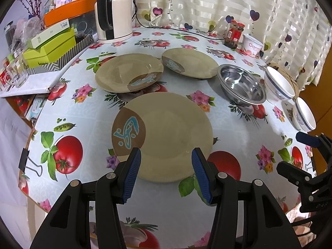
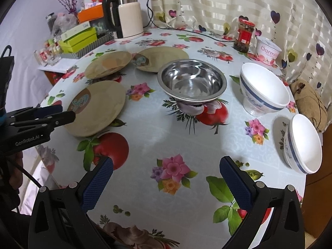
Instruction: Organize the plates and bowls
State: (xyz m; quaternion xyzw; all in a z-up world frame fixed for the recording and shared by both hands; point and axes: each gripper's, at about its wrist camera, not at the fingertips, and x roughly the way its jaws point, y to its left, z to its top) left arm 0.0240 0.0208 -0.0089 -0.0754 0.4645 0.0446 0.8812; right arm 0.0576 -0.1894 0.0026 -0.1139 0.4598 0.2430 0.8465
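Three tan plates with brown-and-blue motifs lie on the table: a near plate (image 1: 166,137) (image 2: 97,110), a back-left plate (image 1: 128,72) (image 2: 109,64) and a back-right plate (image 1: 189,62) (image 2: 164,59). A steel bowl (image 1: 241,85) (image 2: 192,81) sits right of them. Two white blue-banded bowls stand further right, one upright (image 1: 279,86) (image 2: 263,89), one tipped on its side (image 1: 304,114) (image 2: 303,145). My left gripper (image 1: 166,161) is open, its fingers just above the near plate's front edge. My right gripper (image 2: 166,178) hangs open over bare tablecloth.
A kettle (image 1: 114,10) (image 2: 126,14), stacked green boxes (image 1: 51,43) and small jars crowd the back left. A red-lidded jar (image 2: 243,35) and a yoghurt cup (image 2: 267,50) stand by the curtain. A binder clip (image 1: 27,161) holds the cloth at the table's left edge.
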